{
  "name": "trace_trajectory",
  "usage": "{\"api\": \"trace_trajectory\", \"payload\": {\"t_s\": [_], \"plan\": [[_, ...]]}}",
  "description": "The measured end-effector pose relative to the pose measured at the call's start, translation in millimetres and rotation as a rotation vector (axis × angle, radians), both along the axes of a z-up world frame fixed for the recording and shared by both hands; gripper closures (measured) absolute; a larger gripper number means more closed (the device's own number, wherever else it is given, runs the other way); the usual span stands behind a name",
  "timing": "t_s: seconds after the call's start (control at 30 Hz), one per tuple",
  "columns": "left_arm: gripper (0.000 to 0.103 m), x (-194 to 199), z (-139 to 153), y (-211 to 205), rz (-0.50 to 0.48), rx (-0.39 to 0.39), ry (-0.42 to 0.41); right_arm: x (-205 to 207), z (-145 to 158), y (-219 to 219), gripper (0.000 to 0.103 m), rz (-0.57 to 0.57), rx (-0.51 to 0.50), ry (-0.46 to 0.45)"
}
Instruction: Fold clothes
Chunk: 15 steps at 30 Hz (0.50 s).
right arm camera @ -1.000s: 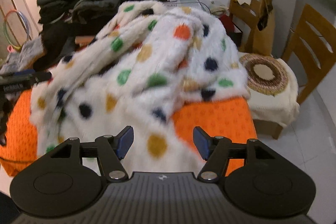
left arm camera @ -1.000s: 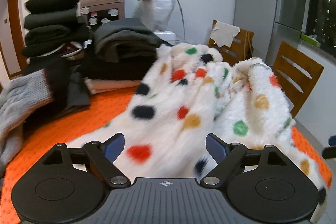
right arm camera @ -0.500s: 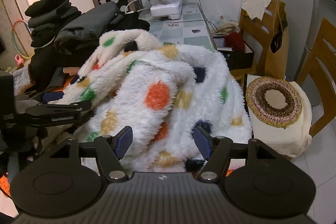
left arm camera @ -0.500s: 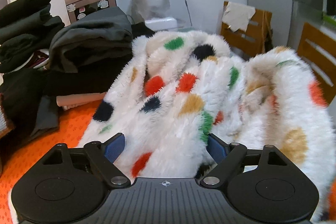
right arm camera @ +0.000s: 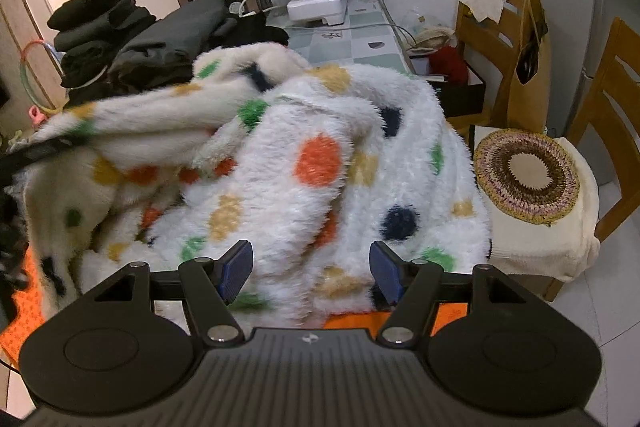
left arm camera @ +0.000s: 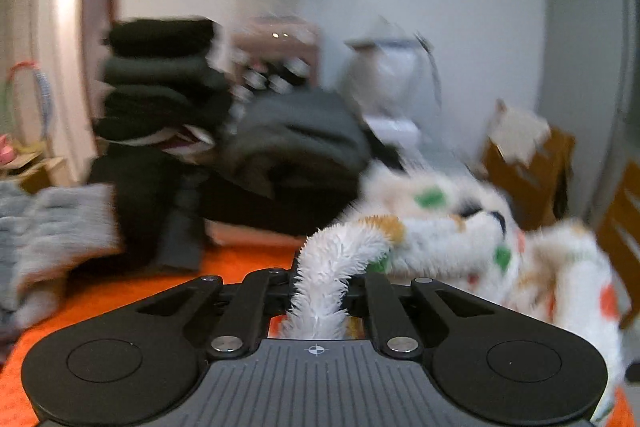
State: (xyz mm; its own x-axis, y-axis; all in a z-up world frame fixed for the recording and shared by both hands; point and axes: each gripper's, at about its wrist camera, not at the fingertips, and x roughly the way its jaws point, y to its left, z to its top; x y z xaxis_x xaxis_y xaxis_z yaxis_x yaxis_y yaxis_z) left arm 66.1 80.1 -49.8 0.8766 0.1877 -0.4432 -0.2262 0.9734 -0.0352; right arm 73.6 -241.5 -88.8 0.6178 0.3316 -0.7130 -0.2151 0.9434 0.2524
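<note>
Up close, left gripper [left arm camera: 318, 291] pinches the fleece [right arm camera: 320, 163]; right gripper [right arm camera: 314, 269] gapes, holding nothing.

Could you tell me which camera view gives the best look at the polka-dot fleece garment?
The right wrist view: the polka-dot fleece garment fills it, sharp, heaped on the orange table cover. The left wrist view is blurred and shows only a pinched strip in the left gripper, with the rest bunched at right.

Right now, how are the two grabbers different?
The left gripper is pinched shut on a strip of the fluffy spotted garment; the right gripper is open and holds nothing. The left one's blue pads are hidden by the fur; the right one's blue pads show plainly, just above the pile. Both are black, two-fingered, and at the same garment.
</note>
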Motion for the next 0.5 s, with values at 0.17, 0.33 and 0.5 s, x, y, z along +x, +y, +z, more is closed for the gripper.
{"api": "trace_trajectory", "payload": {"t_s": [0.17,0.33,0.5], "plan": [[0.092,-58.6,23.8,78.4,0.175,-0.02,-0.038,-13.1,8.6,17.3,0.032,-0.005,0.007,-0.008],[0.092,-124.2,30.1,150.0,0.349,0.02,-0.014,-25.1,16.2,36.5,0.031,-0.007,0.009,-0.013],[0.092,-177.2,19.8,212.8,0.548,0.034,0.038,-33.2,22.9,55.1,0.031,-0.004,-0.014,-0.019]]}}
